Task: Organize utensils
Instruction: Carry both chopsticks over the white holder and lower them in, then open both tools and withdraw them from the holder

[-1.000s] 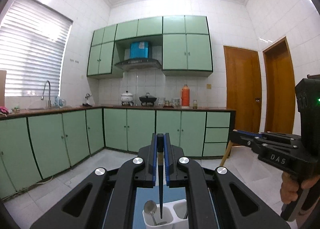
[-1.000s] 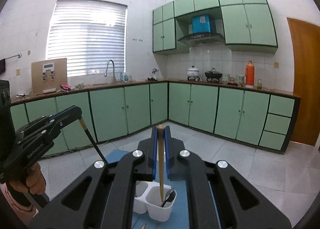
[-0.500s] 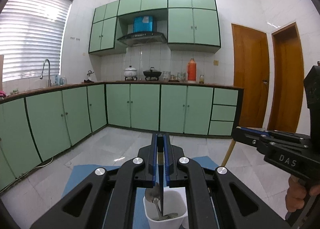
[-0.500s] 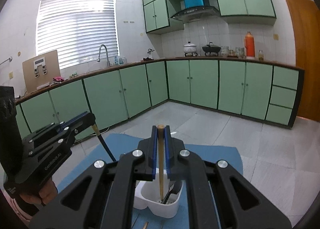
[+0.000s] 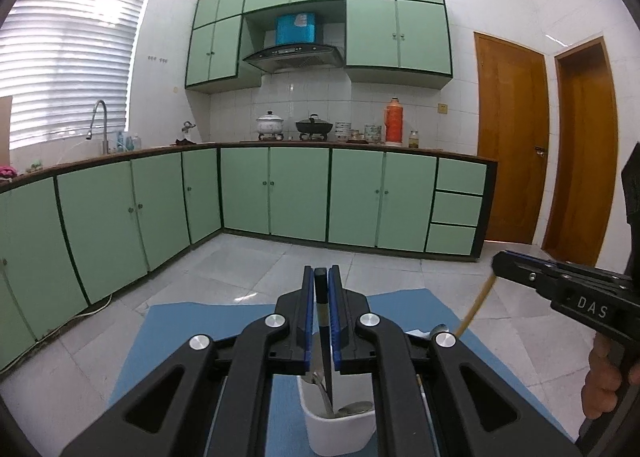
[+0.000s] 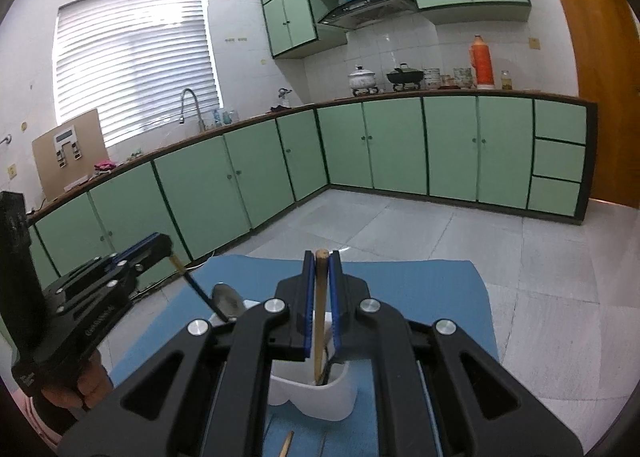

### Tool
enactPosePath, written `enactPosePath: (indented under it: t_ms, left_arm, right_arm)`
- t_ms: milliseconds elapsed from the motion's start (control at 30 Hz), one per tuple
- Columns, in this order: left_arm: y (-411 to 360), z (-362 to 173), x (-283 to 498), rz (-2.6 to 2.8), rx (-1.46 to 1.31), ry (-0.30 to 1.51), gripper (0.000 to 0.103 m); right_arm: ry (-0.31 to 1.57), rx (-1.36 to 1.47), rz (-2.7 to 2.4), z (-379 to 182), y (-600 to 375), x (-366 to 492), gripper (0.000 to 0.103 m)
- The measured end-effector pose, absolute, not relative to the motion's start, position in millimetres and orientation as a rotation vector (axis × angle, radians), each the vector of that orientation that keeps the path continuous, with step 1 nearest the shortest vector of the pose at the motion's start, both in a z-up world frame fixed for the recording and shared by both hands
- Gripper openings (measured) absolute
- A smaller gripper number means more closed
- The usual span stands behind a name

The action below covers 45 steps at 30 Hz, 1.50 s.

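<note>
My left gripper is shut on a dark chopstick that hangs upright. Its tip reaches into the white utensil holder, beside a metal spoon. My right gripper has a wooden chopstick between its blue pads. The jaws are opening, though the pads still touch the stick. That stick's lower end stands inside the holder's near compartment. From the right wrist, the left gripper shows at the left with its dark chopstick and a spoon.
The holder stands on a blue mat on a pale tiled surface. A loose wooden stick lies on the mat in front of the holder. A person's hand holds the right gripper. Green cabinets line the far walls.
Both grippers have come down toward the holder. The chopstick tips, which hung above it, now sit inside its compartments. The holder looms larger in both views.
</note>
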<state>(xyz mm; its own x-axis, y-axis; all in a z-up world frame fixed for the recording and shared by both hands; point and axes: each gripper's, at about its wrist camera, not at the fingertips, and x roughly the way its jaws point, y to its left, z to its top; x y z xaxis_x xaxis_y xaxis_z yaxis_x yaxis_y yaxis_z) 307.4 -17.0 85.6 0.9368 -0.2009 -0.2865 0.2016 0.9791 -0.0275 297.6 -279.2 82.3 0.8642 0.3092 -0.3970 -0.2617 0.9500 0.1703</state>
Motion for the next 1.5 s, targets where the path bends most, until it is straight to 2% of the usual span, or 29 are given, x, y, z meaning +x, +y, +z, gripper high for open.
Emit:
enactPosePath:
  t_ms: [67,133,167,200,233,300,500,700,933,1133,1500]
  left_arm:
    - [-13,86,304,-0.203,-0.004,0.291,0.013]
    - [-8,86,302,-0.200,-0.017,0.293,0.029]
    - [-5,86,300,-0.198,-0.028,0.293,0.040]
    - [-2,85,297,-0.195,-0.038,0.291,0.048]
    - [0,85,297,-0.193,-0.042,0.289,0.050]
    - [4,84,294,-0.186,-0.045,0.288,0.058]
    - [17,85,283,-0.157,-0.073,0.268,0.075]
    - [31,88,264,-0.144,-0.103,0.254,0.083]
    - [37,81,222,-0.130,-0.089,0.250,0.092]
    - [31,50,184,-0.149,-0.042,0.330,0.094]
    - [20,-4,121,-0.155,-0.005,0.459,0.094]
  right_arm:
    - [0.435,0.116,0.300,82,-281,297,0.014]
    - [0.432,0.122,0.291,81,-285,294,0.021]
    - [0.429,0.127,0.289,81,-287,292,0.024]
    - [0.422,0.133,0.285,81,-290,289,0.033]
    - [0.417,0.136,0.282,80,-292,288,0.039]
    - [0.414,0.139,0.277,80,-295,285,0.040]
    - [0.385,0.162,0.249,81,-306,273,0.055]
    - [0.351,0.179,0.237,82,-318,251,0.068]
    - [0.329,0.160,0.227,68,-325,202,0.089]
    - [0.365,0.139,0.215,39,-325,158,0.092]
    - [0.449,0.056,0.178,-17,-305,92,0.093]
